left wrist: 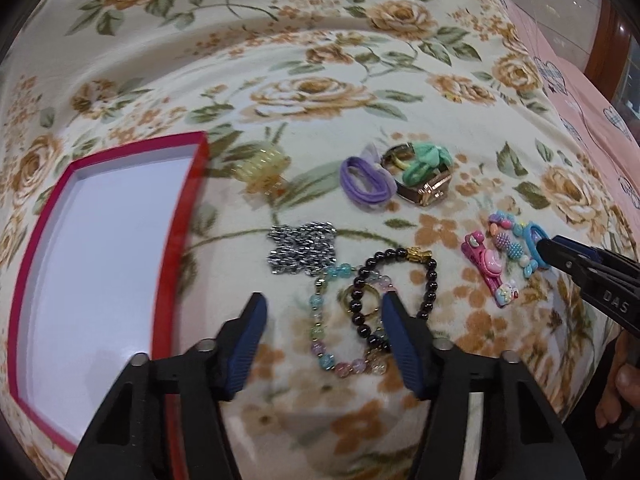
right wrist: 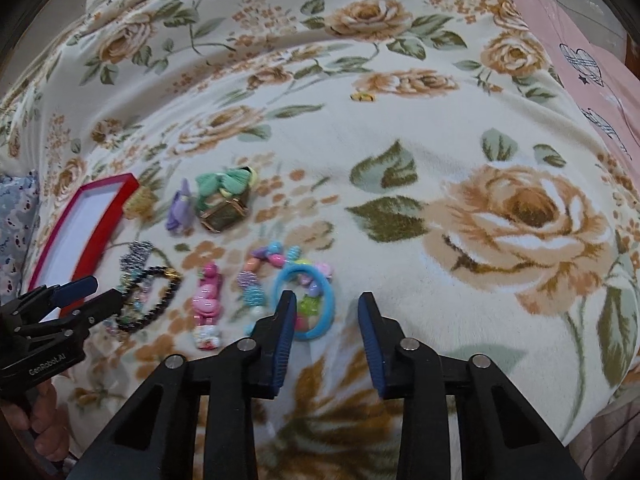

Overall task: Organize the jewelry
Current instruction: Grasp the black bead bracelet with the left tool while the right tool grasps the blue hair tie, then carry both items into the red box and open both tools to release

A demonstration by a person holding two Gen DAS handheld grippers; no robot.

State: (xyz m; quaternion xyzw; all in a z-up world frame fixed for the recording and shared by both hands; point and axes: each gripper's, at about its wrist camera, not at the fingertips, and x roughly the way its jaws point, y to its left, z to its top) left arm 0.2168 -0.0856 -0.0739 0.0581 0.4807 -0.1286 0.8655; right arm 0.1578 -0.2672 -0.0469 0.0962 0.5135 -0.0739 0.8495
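The left gripper point(left wrist: 324, 308) hangs low over the floral blanket point(left wrist: 320, 92), its jaws part spread with nothing pinched; between them lie 2 crossed bracelets, a black bead bracelet point(left wrist: 430, 288) with a gold charm and a pastel bead bracelet point(left wrist: 318, 320), both flat on the blanket. Just beyond them sits a silver sequin clip point(left wrist: 302, 254). To the left of that gripper lies the red box point(left wrist: 176, 240), open, its white floor bare.

The right gripper point(right wrist: 326, 300) stands with jaws part spread and pinching nothing; its left fingertip overlaps the blue ring point(right wrist: 326, 306), though I cannot tell if it touches. Beside the ring lie a colourful bead bracelet point(right wrist: 252, 284) and a pink hair clip point(right wrist: 208, 300).

Farther back are a yellow claw clip point(left wrist: 262, 172), a purple hair tie point(left wrist: 366, 184), a rose-gold watch point(left wrist: 424, 188) and a green hair tie point(left wrist: 428, 160) lying on the watch.
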